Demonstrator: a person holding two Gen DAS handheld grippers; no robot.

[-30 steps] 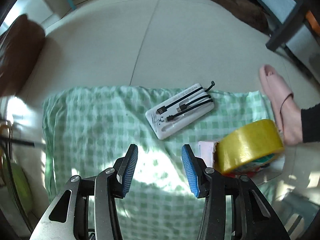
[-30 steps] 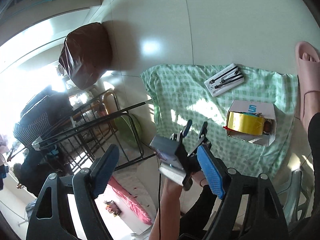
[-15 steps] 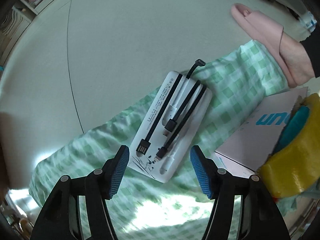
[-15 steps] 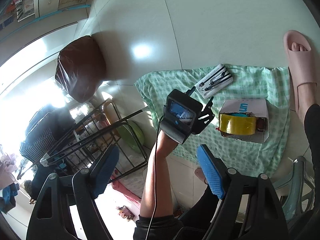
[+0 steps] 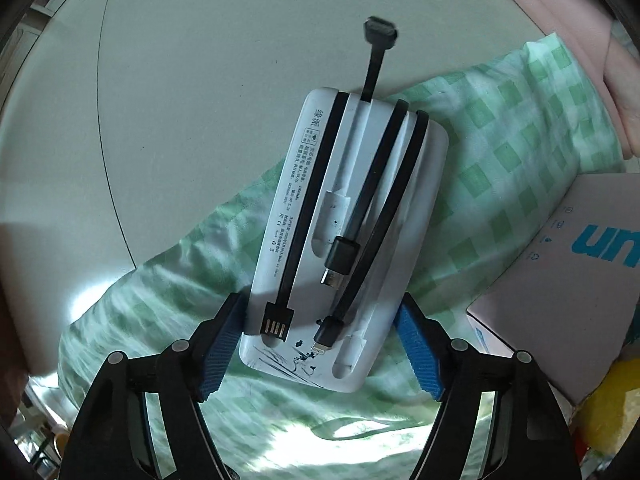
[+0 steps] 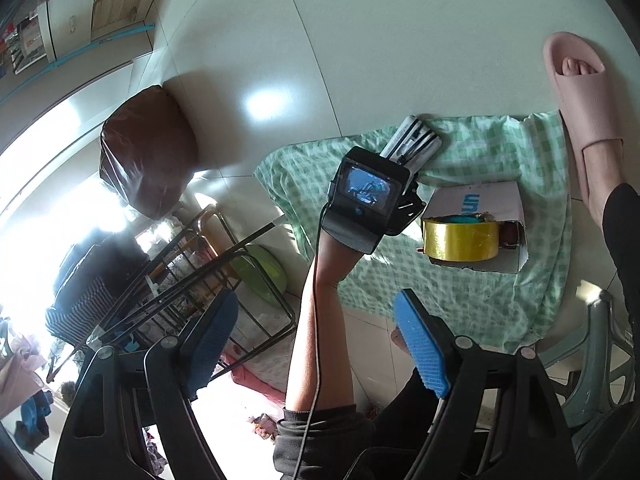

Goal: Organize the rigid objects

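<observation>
Left wrist view: left gripper [image 5: 320, 344] straddles the white power bank [image 5: 344, 236] on the checked cloth [image 5: 500, 152], fingers opening, not yet gripping. Tape roll [image 6: 460, 240] already sits in the box [image 6: 480, 196]; the power bank remains. Right gripper [image 6: 316, 344] waits open, empty.

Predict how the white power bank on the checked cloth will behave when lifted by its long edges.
The power bank looks like a rigid slab, so it should lift flat. Its smooth casing may slip. The loose black cable end beyond its top edge would probably dangle.
</observation>
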